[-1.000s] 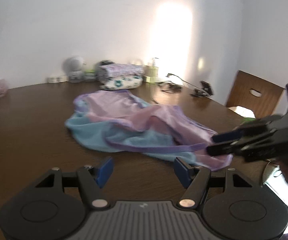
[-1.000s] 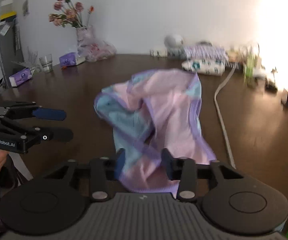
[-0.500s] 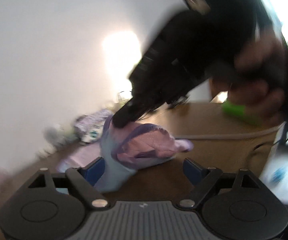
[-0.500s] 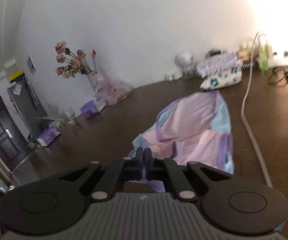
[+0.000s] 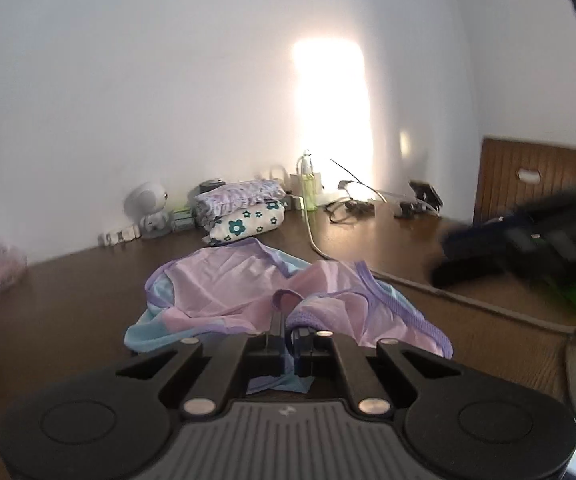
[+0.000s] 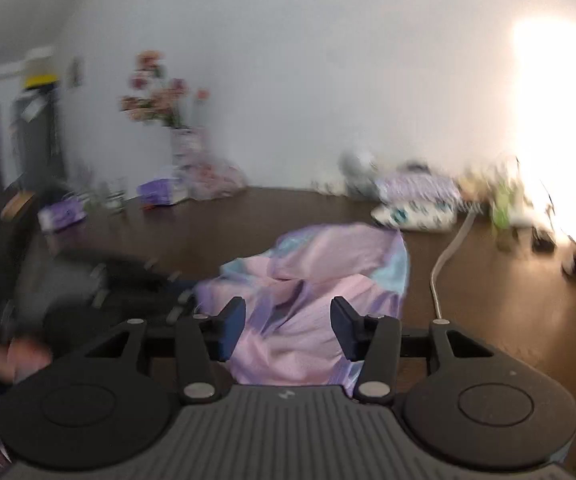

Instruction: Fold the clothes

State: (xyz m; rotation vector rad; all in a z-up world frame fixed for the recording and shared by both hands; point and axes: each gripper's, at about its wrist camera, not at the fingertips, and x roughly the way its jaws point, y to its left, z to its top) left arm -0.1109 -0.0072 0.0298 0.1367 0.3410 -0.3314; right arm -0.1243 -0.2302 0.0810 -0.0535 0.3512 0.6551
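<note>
Jaws of the left gripper pressed together on a purple-edged fold of the garment, pinching cloth right at its near edge; a scrap of blue fabric hangs out below the pads. Left wrist view: garment lies rumpled on the brown table, spreading straight ahead and away from the pinch, long axis running near to far and skewed a little to the right, pink on top with blue showing at the left border. Gripper body low and about level, aimed toward the far wall. Right gripper shows as a dark blur at the right, above the table and apart from the cloth. Folded cloth stack sits at the far edge; white cable runs just right of the garment. Right wrist view, motion-blurred: right gripper with jaws spread, nothing between the pads; the garment lies directly ahead and under the open gap, reaching away toward the far right. Tool level, a little above the cloth as far as blur allows. Left gripper is the dark smear at the left, by the garment's left edge. Judgement: left hand already has cloth, right hand is empty and poised over the near right part, so any further grasp falls to the right; how far folding stands cannot be read from this heap.
</note>
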